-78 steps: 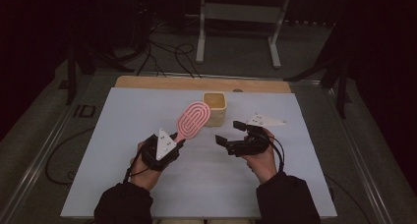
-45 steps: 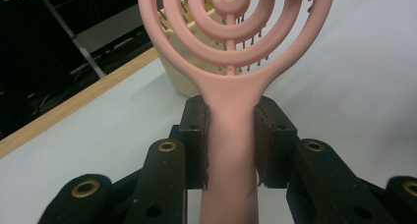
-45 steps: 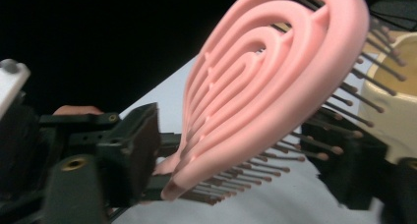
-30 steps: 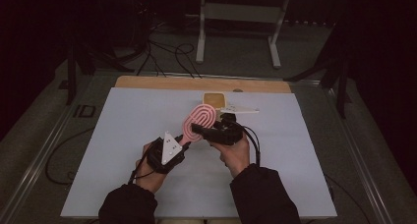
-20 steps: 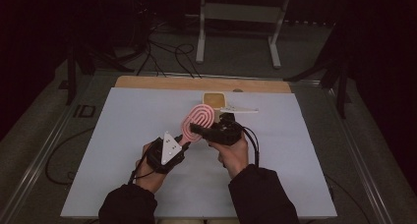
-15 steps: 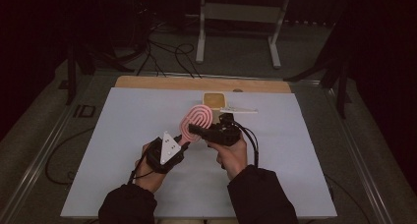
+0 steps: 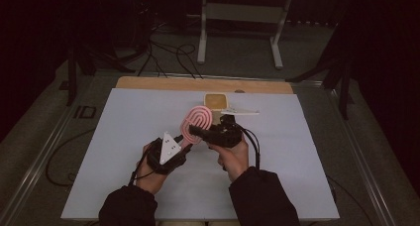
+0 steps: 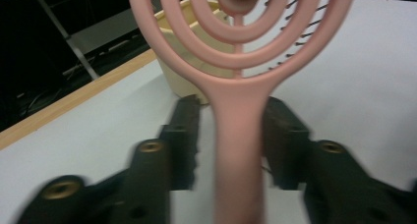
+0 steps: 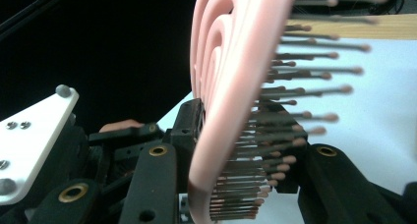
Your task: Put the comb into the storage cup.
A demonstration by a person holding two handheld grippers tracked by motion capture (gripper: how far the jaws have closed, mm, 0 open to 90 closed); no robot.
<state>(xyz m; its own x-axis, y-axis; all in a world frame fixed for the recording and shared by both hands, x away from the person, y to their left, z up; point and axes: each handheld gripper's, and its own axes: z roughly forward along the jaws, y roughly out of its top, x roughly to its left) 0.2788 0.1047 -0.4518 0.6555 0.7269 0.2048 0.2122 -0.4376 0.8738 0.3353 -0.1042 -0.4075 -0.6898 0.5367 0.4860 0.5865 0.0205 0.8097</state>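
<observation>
A: Hairbrush (image 7: 197, 123), pink, is hanging above the white surface (image 7: 124, 137), just in front of the cream cup (image 7: 216, 102).

B: Right gripper (image 9: 241, 150) is clamping the brush head, bristles against one jaw.

A: Left gripper (image 8: 231, 135) has just been opening; its jaws are standing clear on both sides of the handle.

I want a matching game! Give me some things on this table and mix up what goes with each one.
Things:
1. hairbrush
2. cup
3. right tool
4. left tool

Descriptions:
A. pale yellow, standing at the far edge of the mat
B. pink, with rings
C. jaws apart beside the handle
D. clamped on the bristly head

Pairs: 1-B, 2-A, 3-D, 4-C
</observation>
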